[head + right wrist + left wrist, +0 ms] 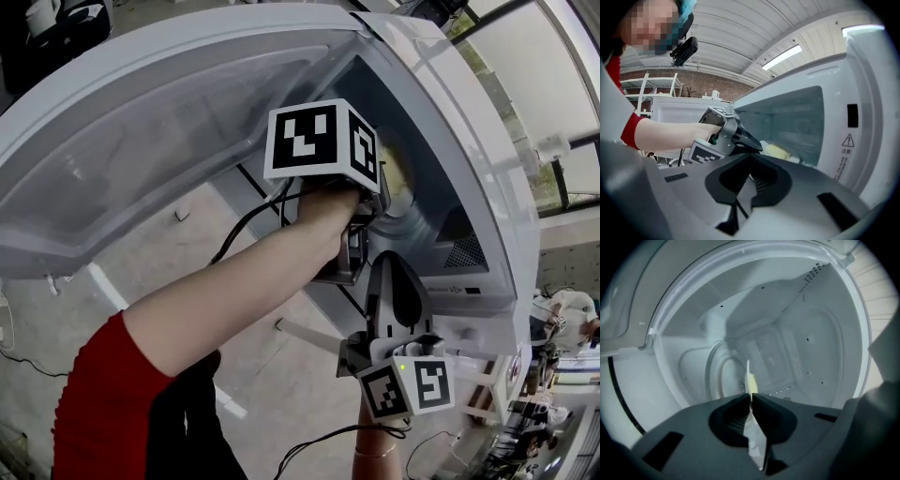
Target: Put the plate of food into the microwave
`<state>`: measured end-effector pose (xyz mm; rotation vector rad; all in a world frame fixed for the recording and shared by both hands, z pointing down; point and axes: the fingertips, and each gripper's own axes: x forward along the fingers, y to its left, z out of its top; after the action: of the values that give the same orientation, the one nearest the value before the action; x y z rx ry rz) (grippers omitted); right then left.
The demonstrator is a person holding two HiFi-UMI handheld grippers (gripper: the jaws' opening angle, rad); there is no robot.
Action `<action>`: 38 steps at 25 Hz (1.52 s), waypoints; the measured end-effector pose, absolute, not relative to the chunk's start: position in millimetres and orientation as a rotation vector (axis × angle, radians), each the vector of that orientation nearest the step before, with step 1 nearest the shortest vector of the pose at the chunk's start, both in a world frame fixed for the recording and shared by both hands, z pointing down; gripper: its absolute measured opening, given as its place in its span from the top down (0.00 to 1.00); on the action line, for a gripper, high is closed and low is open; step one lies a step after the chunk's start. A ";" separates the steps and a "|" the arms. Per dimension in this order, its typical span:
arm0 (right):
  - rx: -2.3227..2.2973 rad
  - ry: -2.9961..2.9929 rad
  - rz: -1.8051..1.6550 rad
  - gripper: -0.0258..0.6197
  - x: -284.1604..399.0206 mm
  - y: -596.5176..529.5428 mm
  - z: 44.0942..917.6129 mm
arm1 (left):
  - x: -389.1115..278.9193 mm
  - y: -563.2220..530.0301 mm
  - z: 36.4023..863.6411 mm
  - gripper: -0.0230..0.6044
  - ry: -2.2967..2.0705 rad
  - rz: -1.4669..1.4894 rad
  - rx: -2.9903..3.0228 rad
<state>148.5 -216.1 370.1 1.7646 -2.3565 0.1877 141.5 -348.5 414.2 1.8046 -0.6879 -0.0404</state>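
The white microwave (pixel 469 141) stands with its door (pixel 141 141) swung wide open. My left gripper (pixel 373 208) reaches into the cavity, and in the left gripper view it (pixel 751 397) is shut on the rim of a white plate (pixel 757 441) seen edge-on, with yellow food (pixel 752 380) on it. The glass turntable (pixel 724 373) lies just beyond. In the right gripper view, the plate (pixel 791 158) with its food (pixel 776 151) sits inside the cavity, at the tip of the left gripper (pixel 750 143). My right gripper (pixel 389 262) hangs outside, in front of the opening, shut and holding nothing (pixel 750 159).
The open door spans the upper left of the head view, close beside my left arm (pixel 234 291). A black cable (pixel 239 230) trails from the left gripper. The control side of the microwave front (pixel 853 140) is at the right, and white shelving (pixel 651 89) stands in the background.
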 end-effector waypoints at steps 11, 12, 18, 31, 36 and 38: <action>1.753 -2.359 0.173 0.94 148.2 -219.4 368.7 | 137.9 -354.2 422.8 0.89 -0.843 0.221 1.961; 1.752 -2.359 0.172 0.94 148.7 -219.6 368.5 | 138.2 -357.4 421.6 0.89 -0.863 0.222 1.981; 1.751 -2.356 0.171 0.94 152.0 -221.2 367.9 | 137.8 -365.6 418.8 0.87 -0.935 0.270 2.048; 1.734 -2.357 0.175 0.94 154.3 -217.8 374.0 | 142.3 -355.0 422.1 0.81 -0.968 0.385 2.161; 1.728 -2.358 0.182 0.94 151.4 -220.1 376.2 | 136.9 -358.9 421.6 0.78 -1.035 0.440 2.243; 1.727 -2.359 0.186 0.94 151.7 -221.5 377.8 | 136.1 -361.4 423.1 0.78 -1.065 0.463 2.286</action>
<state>151.7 -221.5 377.8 1.7269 -2.3590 0.1865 136.1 -361.4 423.1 2.2863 -1.0654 0.4635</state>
